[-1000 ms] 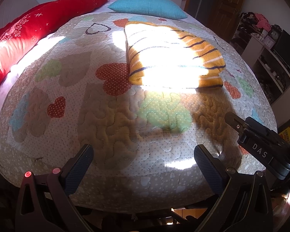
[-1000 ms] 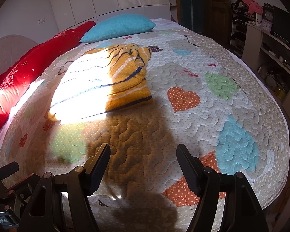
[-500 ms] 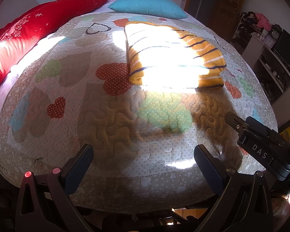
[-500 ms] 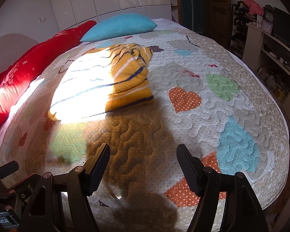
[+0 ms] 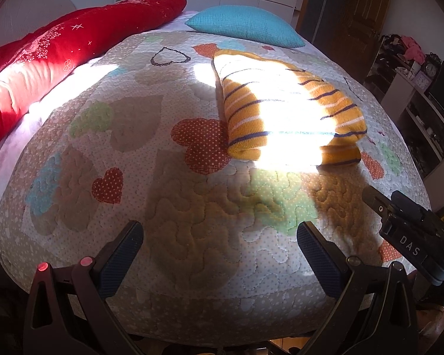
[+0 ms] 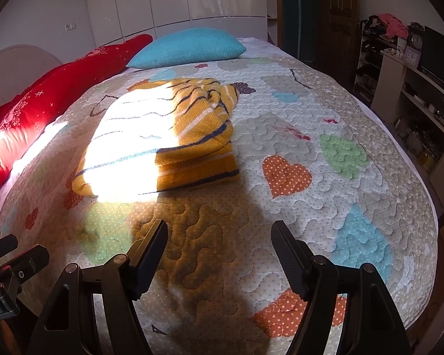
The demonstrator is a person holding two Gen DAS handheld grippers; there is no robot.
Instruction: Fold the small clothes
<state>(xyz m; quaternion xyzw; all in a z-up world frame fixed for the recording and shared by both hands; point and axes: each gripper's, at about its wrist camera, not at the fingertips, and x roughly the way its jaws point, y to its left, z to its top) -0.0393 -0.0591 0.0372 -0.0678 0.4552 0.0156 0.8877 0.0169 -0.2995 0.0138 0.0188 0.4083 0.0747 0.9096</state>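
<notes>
Folded striped sweater on the quilted bed, both tongs spread and empty.

The sweater is mustard-yellow knit with thin white and dark navy stripes, folded into a thick, roughly rectangular bundle with its ribbed hem toward the near edge; a bright band of sunlight washes out its middle. It lies on the heart-patterned quilt toward the far half of the bed, in front of the turquoise pillow, with the long red bolster well apart on the left. In the right wrist view the sweater shows bunched folds at its far end. The left tongs and the right tongs both hover over the near part of the quilt, fingers spread wide with nothing between them, well short of the sweater.
</notes>
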